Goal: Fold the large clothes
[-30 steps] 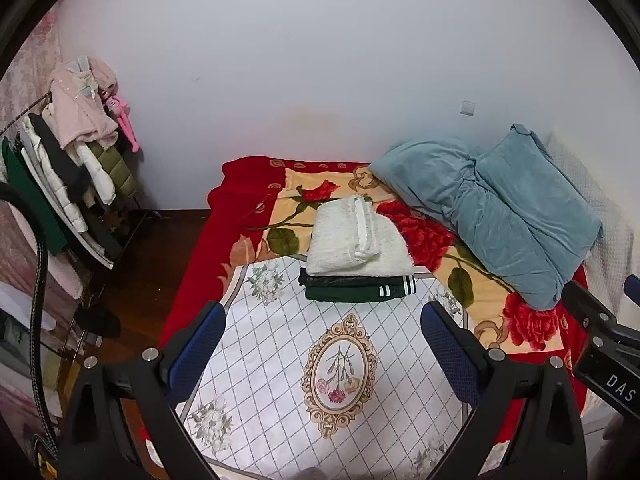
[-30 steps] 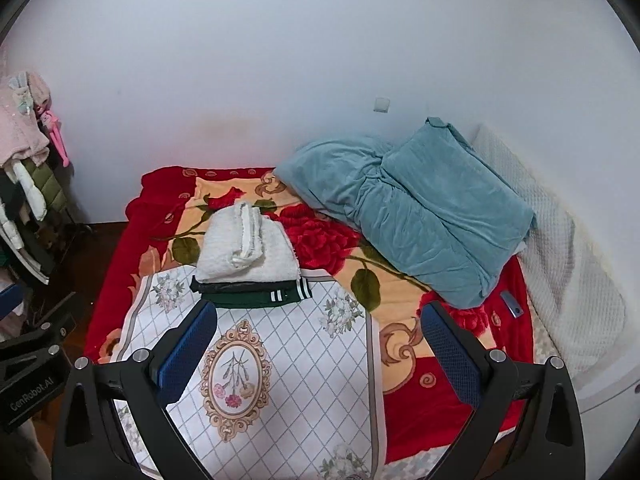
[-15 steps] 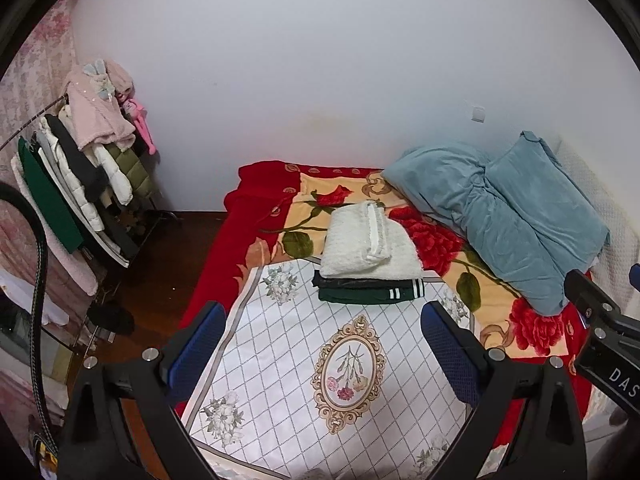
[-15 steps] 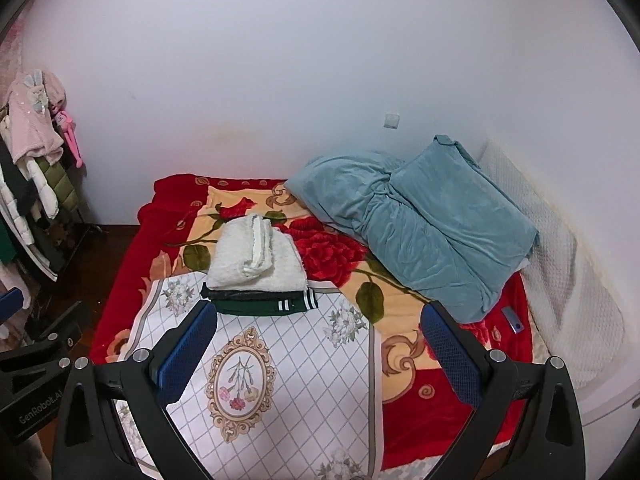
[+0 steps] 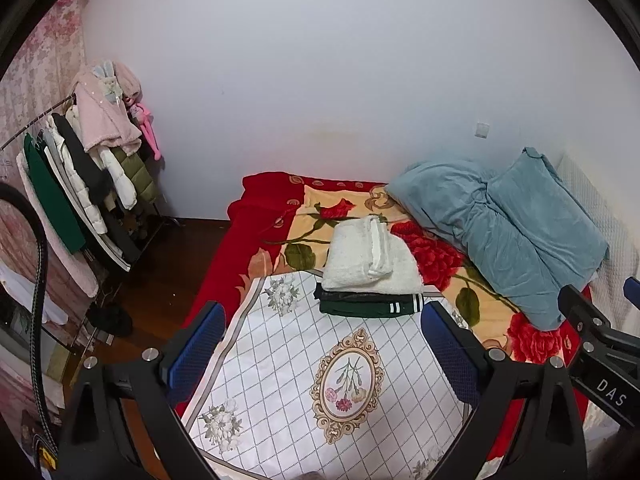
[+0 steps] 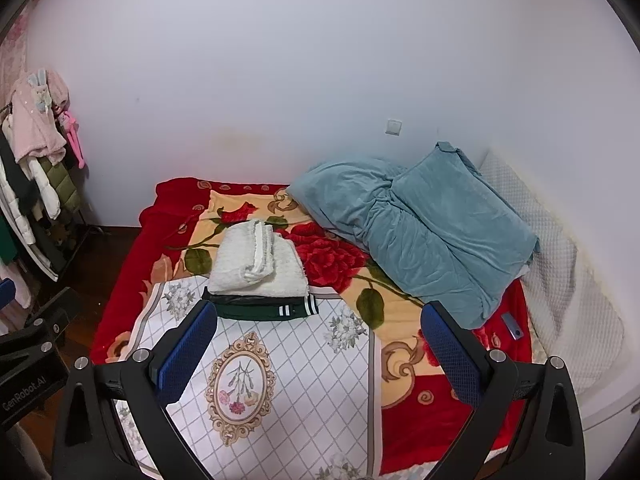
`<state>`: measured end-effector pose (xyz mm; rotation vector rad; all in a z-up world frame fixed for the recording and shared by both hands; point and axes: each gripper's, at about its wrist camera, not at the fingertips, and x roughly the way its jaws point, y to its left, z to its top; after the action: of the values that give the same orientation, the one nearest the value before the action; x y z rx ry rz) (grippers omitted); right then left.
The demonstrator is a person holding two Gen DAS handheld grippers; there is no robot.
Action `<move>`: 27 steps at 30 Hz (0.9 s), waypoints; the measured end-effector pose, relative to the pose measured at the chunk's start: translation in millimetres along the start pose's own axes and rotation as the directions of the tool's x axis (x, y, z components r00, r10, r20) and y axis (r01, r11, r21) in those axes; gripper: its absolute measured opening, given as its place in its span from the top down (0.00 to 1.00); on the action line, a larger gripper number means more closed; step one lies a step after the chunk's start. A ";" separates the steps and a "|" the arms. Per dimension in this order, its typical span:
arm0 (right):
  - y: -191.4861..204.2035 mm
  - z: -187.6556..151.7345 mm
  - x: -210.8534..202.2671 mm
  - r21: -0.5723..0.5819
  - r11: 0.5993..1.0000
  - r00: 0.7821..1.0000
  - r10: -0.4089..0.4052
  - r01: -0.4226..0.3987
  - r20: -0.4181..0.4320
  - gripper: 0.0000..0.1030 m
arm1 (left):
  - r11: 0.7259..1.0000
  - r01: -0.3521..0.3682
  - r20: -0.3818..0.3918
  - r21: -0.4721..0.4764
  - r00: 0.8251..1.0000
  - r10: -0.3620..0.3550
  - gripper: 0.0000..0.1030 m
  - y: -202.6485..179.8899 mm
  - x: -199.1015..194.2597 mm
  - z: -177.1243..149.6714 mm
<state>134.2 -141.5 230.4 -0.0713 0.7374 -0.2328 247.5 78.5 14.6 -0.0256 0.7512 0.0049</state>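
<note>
Ahead of your tools you have a plain white wall (image 5: 320, 80), evenly lit, with a faint yellowish stain low down and a small white switch plate (image 6: 393, 126) off to the right. Below it a bed fills the view, covered by a red rose-print blanket (image 6: 332, 264); nearest you lies a white quilted sheet (image 5: 280, 380) with an oval flower medallion. A heaped teal duvet (image 6: 424, 240) sits far right, against a pale textured headboard (image 6: 560, 280). To your left, dark wooden floor (image 5: 168, 280) and a clothes rack (image 5: 80, 184) hung with coats.
</note>
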 end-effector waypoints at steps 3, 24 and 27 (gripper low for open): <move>-0.3 3.7 0.7 0.000 1.000 1.000 0.000 0.000 0.005 0.00 | 1.000 0.000 0.005 -0.002 1.000 0.000 0.03 0.3 -0.6 1.7; 2.7 7.8 -0.2 0.009 1.000 1.000 0.016 -0.016 0.013 0.00 | 1.000 0.006 0.011 0.001 1.000 -0.006 0.03 2.7 -2.2 15.7; 2.8 6.7 -2.1 0.010 1.000 1.000 0.016 -0.017 0.014 0.00 | 1.000 0.006 0.012 0.002 1.000 -0.006 0.03 2.7 -2.3 17.6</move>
<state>137.7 -138.3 236.3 -0.0576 0.7224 -0.2199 257.7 81.7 29.0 -0.0264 0.7392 -0.0013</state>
